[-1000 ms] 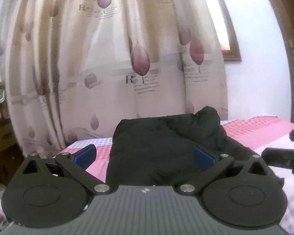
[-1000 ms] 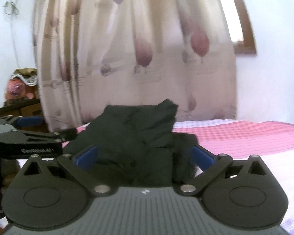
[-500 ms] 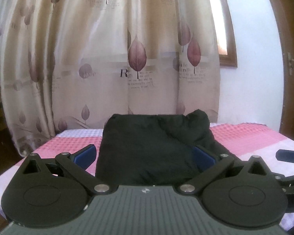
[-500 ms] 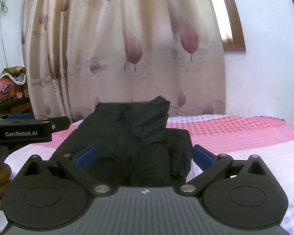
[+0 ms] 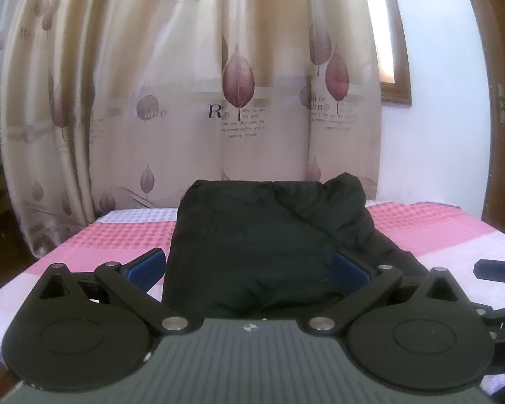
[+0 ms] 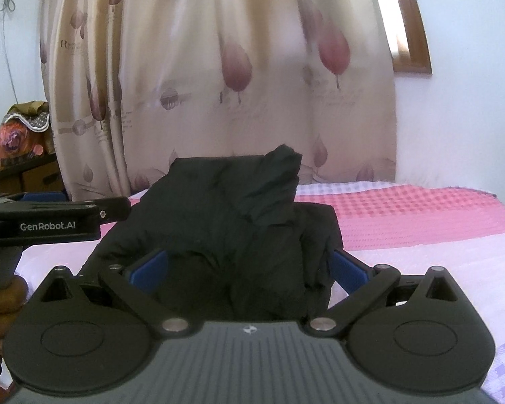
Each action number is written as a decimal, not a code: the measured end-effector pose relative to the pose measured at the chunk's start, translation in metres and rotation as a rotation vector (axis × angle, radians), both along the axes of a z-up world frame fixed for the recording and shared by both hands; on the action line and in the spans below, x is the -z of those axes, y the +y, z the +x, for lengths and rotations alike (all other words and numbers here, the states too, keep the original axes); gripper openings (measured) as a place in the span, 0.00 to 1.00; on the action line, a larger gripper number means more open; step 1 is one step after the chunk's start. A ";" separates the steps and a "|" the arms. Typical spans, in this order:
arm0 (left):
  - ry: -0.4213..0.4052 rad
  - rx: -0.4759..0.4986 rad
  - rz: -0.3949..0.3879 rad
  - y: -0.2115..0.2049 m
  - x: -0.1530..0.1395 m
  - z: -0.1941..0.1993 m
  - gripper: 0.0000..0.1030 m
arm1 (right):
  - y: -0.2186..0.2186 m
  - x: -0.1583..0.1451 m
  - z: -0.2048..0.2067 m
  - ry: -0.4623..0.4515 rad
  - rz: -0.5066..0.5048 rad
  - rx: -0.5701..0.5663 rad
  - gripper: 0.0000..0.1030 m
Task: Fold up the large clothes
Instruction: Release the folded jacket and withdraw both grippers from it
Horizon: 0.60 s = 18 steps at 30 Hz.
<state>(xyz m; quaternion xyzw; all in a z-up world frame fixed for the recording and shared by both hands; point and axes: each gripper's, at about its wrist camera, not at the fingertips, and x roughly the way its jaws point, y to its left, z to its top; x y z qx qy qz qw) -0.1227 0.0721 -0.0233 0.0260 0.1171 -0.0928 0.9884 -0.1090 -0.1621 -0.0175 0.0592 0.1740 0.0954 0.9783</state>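
Observation:
A black padded garment [image 5: 259, 235] lies folded in a thick bundle on the bed, with a bunched corner sticking up at its far right. It also shows in the right wrist view [image 6: 232, 222]. My left gripper [image 5: 249, 267] is open, its blue pads wide apart at the near edge of the bundle, holding nothing. My right gripper [image 6: 245, 269] is open too, pads spread at the bundle's near right side, holding nothing. The left gripper's body [image 6: 50, 222] shows at the left of the right wrist view.
The bed [image 5: 437, 225] has a pink, white and lilac checked cover. A beige leaf-print curtain [image 5: 219, 101] hangs behind it. A wooden door [image 5: 501, 101] stands at the right. A shelf with a colourful bundle [image 6: 17, 138] is at the left.
Both views have steadied and shifted slightly, so the garment now sits centred between each pair of pads. Both grippers stay open. The garment has not moved.

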 end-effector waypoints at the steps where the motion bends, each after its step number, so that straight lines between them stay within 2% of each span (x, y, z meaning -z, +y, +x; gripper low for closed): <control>1: 0.001 -0.004 -0.001 0.000 0.000 0.000 1.00 | 0.000 0.000 0.000 0.001 -0.001 0.000 1.00; 18: -0.039 -0.031 -0.015 0.000 0.008 -0.004 1.00 | 0.000 0.003 0.003 0.017 -0.008 -0.007 1.00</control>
